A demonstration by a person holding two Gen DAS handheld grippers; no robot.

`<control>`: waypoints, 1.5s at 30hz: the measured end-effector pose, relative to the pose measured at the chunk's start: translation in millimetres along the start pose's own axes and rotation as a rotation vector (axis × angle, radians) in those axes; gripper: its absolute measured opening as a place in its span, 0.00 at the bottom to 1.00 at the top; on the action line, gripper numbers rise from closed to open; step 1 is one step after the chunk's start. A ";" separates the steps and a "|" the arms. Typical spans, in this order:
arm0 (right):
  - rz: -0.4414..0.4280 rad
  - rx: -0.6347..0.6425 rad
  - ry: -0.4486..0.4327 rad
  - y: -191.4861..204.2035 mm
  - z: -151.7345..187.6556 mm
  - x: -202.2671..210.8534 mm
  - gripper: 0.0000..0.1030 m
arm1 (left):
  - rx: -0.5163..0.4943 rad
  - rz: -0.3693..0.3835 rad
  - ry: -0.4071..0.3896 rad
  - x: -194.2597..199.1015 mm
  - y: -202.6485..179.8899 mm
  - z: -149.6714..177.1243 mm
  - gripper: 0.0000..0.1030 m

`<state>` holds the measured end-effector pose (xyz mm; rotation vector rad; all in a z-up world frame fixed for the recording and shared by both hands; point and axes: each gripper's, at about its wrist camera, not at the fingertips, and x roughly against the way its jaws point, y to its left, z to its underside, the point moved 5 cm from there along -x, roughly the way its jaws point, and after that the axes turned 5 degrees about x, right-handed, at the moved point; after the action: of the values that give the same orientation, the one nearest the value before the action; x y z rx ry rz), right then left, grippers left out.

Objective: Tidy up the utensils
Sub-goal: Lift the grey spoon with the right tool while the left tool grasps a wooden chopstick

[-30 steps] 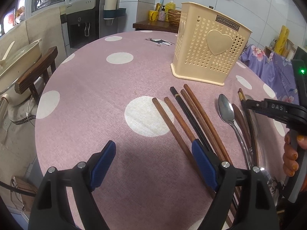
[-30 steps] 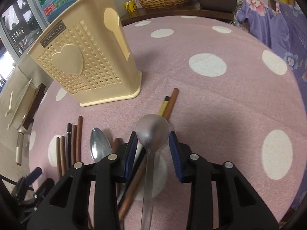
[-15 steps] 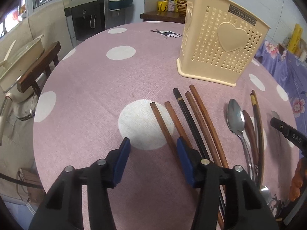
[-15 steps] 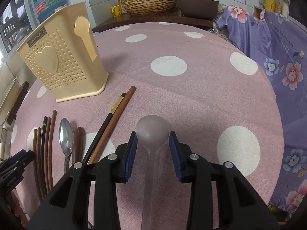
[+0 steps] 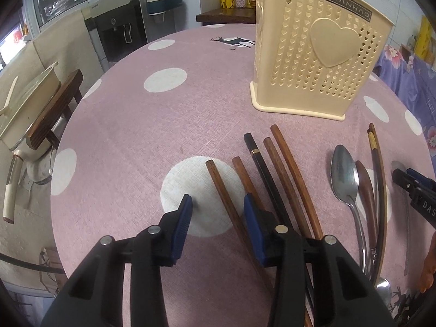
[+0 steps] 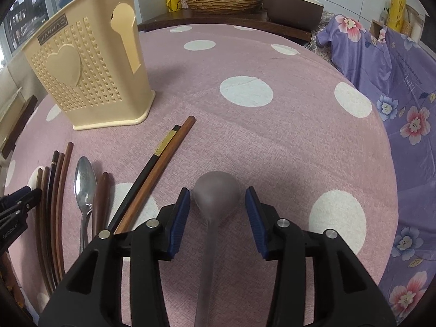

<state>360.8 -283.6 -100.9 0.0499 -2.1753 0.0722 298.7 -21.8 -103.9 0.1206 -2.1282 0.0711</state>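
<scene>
The left gripper (image 5: 216, 208) hangs low over the table (image 5: 130, 125), and its jaws are closing. One brown chopstick (image 5: 223, 193) lies between its blue pads (image 5: 183, 219). The pads do not press on it; there is a clear gap on both sides. The right pad sits over the next brown chopstick (image 5: 245, 178).

More chopsticks lie side by side just to the right: a black one with a gold ring (image 5: 263, 171) and two long brown ones (image 5: 288, 171). Further right lie a shiny metal spoon (image 5: 344, 175), a brown wooden spoon (image 5: 365, 182) and two more chopsticks (image 6: 160, 160) (one black, one brown).

The right gripper (image 6: 216, 208) is also low over the table, and its jaws are opening. A see-through plastic spoon (image 6: 216, 193) lies between its pads, bowl pointing away. The pads stand a little apart from the bowl on each side, so the spoon is not pinched.

The cream holder (image 5: 313, 49) with the heart on it stands upright on the table behind all the utensils. I cannot see inside it.
</scene>
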 end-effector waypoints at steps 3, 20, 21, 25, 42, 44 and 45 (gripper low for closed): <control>0.001 0.002 0.008 0.0 -1.4 -1.0 0.42 | 0.007 -0.003 0.001 0.1 -1.0 -0.5 0.38; -0.098 -0.057 -0.011 -3.3 -9.6 -0.4 0.36 | 0.019 0.048 0.006 -10.5 -5.9 -19.7 0.10; -0.105 -0.055 -0.025 -2.9 -10.4 2.4 0.36 | 0.032 0.070 0.008 -11.1 -4.3 -21.8 0.10; -0.145 -0.069 -0.111 -5.6 -17.0 22.5 0.36 | 0.060 0.115 -0.011 -3.5 0.7 -29.6 0.09; -0.146 -0.041 -0.373 -21.1 -51.7 118.3 0.36 | 0.050 0.138 -0.443 139.8 18.0 -94.5 0.08; -0.144 -0.039 -0.380 -20.7 -53.0 121.1 0.36 | 0.051 0.133 -0.450 140.0 18.7 -97.5 0.08; -0.143 -0.038 -0.384 -20.4 -54.1 122.9 0.36 | 0.053 0.131 -0.456 141.7 21.6 -98.4 0.08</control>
<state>336.5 -301.2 31.6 0.2132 -2.5484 -0.0658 304.2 1.2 68.3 0.0293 -2.5892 0.1927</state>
